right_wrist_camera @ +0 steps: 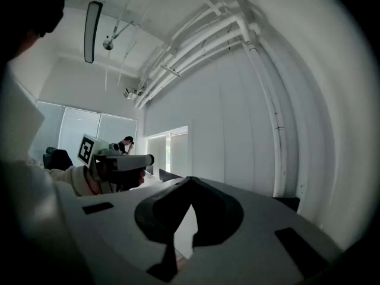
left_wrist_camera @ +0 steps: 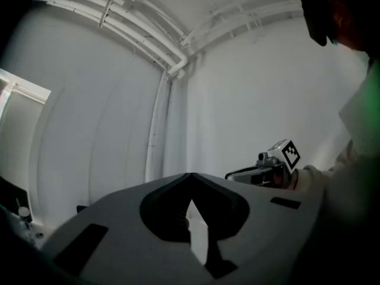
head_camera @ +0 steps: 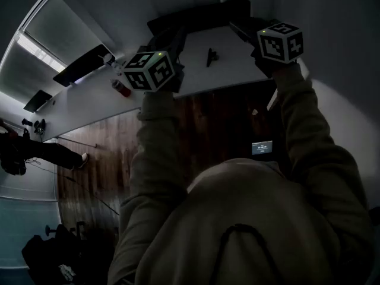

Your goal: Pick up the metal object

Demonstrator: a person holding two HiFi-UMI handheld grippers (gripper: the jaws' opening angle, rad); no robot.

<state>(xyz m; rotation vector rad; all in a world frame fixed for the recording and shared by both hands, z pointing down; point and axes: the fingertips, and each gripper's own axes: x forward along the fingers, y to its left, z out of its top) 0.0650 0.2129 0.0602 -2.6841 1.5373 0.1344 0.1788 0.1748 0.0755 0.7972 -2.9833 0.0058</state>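
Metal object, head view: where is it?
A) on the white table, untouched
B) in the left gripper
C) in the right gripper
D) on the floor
A: the metal object lies on the white table, apart from the left gripper and the right gripper, both shut and empty.

The room is dim. A dark wooden floor (head_camera: 219,123) meets a white surface (head_camera: 237,70), and a long white counter (head_camera: 71,108) stretches away at the left, near a window with blinds (head_camera: 50,25). The walls (right_wrist_camera: 225,111) are plain white. White pipes (right_wrist_camera: 202,40) run under the ceiling and down one corner. A dark bar lamp (right_wrist_camera: 93,31) hangs above tall bright windows (right_wrist_camera: 77,129).
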